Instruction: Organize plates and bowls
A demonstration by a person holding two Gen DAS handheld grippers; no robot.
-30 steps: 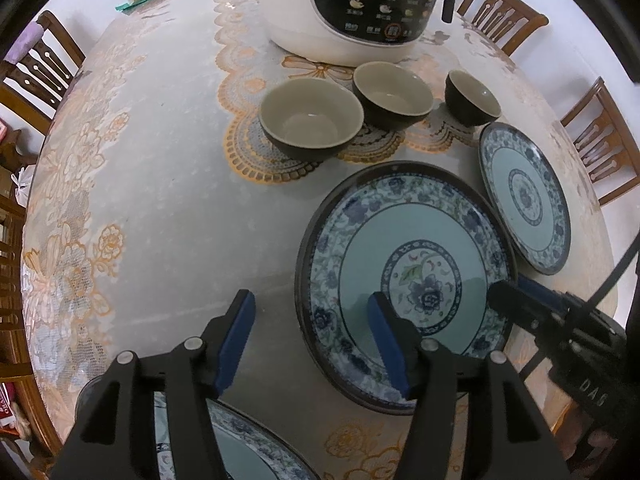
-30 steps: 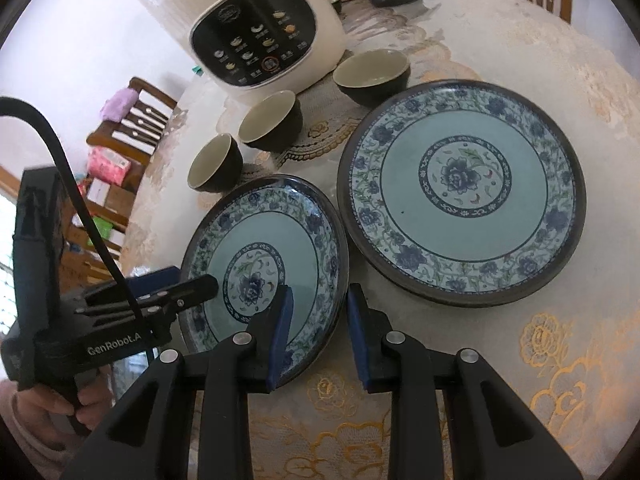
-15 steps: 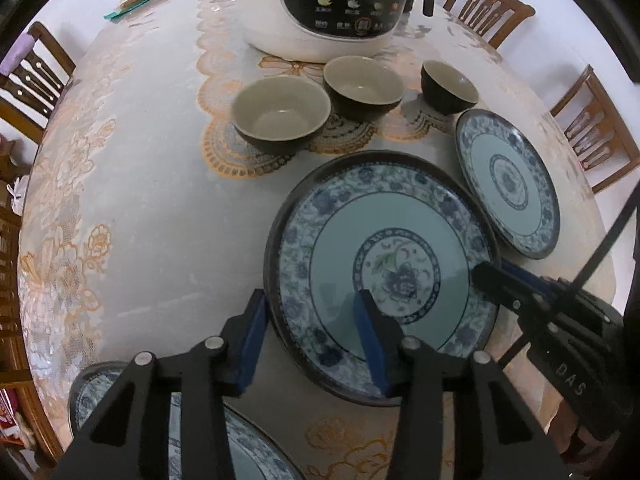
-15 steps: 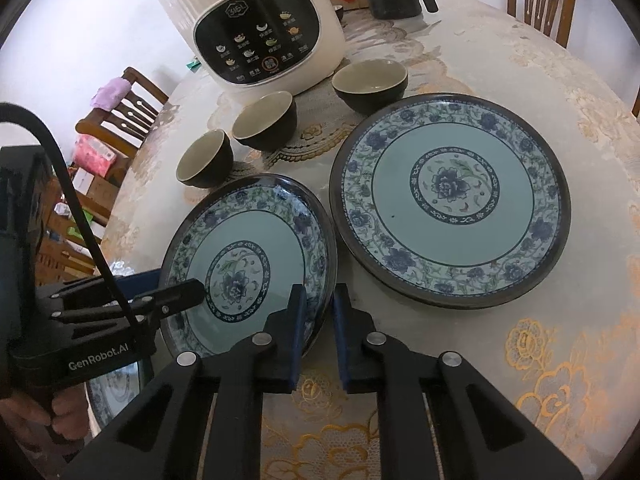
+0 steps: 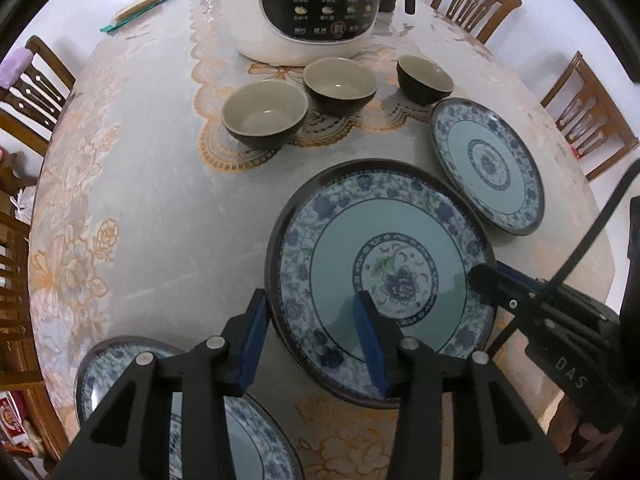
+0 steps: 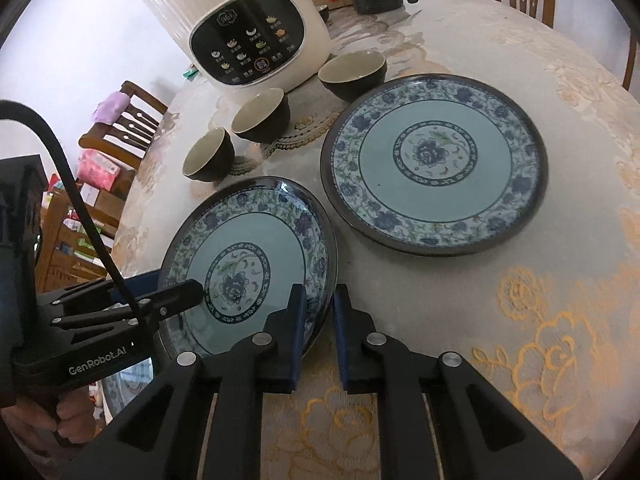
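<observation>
Your right jaws now clamped on the near rim of the middle plate [image 6: 256, 248], narrower than before, left gripper [image 5: 312, 332] jaws open, astride its opposite rim, closer in.

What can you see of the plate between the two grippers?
The plate is round, glossy, ceramic-looking: dark rim, blue floral border, pale teal field, blue flower at center. Empty, it lies on the tablecloth, perhaps slightly tipped. The right gripper pinches one edge; the open left gripper straddles the opposite edge.
</observation>
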